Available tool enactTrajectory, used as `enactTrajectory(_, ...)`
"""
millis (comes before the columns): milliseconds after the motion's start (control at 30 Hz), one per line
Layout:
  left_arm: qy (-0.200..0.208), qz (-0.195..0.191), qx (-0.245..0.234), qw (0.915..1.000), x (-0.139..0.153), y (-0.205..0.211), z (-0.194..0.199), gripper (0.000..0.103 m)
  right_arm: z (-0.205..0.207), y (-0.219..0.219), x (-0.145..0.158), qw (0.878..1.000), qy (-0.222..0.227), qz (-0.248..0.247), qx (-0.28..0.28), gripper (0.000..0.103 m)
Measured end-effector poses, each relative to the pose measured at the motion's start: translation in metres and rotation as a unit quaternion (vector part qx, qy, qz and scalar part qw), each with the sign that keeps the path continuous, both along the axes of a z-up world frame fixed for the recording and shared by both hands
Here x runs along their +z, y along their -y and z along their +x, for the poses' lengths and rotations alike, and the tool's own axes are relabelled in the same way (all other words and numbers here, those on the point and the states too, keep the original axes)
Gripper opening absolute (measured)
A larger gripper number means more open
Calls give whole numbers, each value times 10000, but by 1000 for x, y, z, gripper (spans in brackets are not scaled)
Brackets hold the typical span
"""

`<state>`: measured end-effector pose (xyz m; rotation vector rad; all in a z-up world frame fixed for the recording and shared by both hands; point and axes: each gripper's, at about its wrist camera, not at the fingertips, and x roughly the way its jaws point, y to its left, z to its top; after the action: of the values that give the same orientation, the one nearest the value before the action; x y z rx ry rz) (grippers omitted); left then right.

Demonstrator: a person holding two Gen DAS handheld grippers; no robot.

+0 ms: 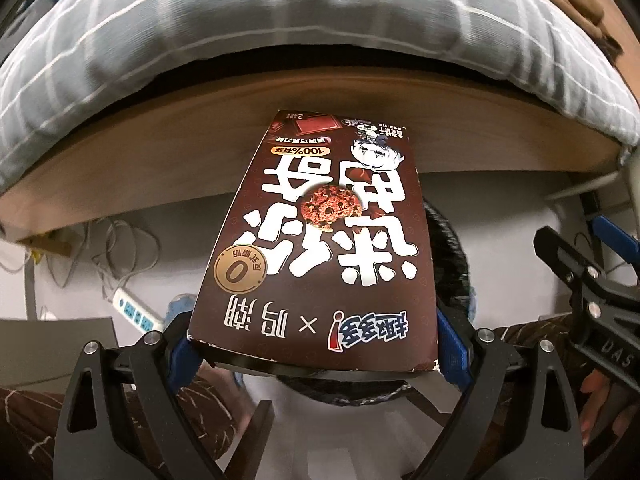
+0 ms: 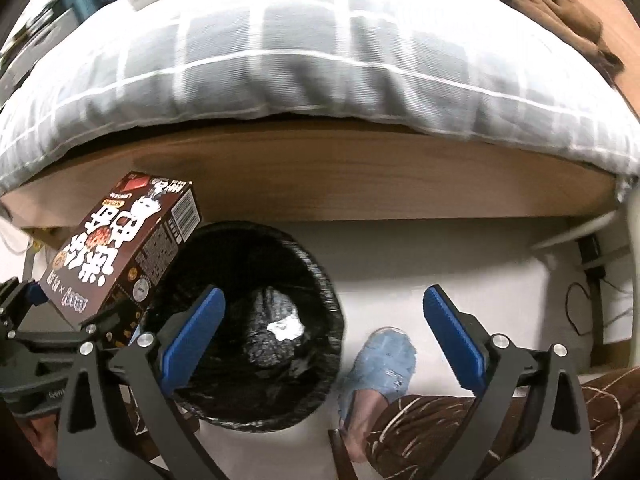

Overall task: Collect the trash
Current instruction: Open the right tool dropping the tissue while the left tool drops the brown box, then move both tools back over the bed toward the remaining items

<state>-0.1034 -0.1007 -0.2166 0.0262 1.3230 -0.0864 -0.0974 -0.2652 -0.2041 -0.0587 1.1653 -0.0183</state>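
My left gripper [image 1: 316, 344] is shut on a brown cookie box [image 1: 320, 248] with white Chinese lettering, held by its near end. In the right wrist view the box [image 2: 124, 248] hangs at the left rim of a trash bin lined with a black bag [image 2: 256, 320]. In the left wrist view the bin [image 1: 452, 264] is mostly hidden behind the box. A white crumpled scrap [image 2: 286, 326] lies inside the bin. My right gripper [image 2: 324, 320] is open and empty, above the bin's right side.
A wooden bed frame [image 2: 320, 176] with grey checked bedding [image 2: 300, 60] runs across behind the bin. A power strip [image 1: 134, 308] and cables lie on the white floor at left. A foot in a blue slipper [image 2: 380, 364] stands right of the bin.
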Motion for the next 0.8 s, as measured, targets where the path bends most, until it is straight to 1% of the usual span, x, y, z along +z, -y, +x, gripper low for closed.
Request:
enactTrajectory(133, 57, 110, -83, 9999, -1, 11, 2, 94, -1, 11, 3, 9999, 23, 6, -105, 96)
enactTrajectory(300, 237, 260, -70, 9994, 1, 11, 2, 97, 1, 2, 2, 9999, 119, -20, -17, 96)
enactTrajectory(500, 329, 241, 48, 9992, 11, 5, 6, 97, 3, -2, 8, 9997, 241, -71, 61, 96)
enactTrajectory(667, 659, 173, 156, 9976, 38, -2, 9, 97, 6, -8, 38, 9980, 611, -56, 131, 96)
enactTrajectory(800, 1087, 81, 178, 9939, 69, -9, 12, 97, 7, -14, 69, 9942, 1048, -59, 222, 96)
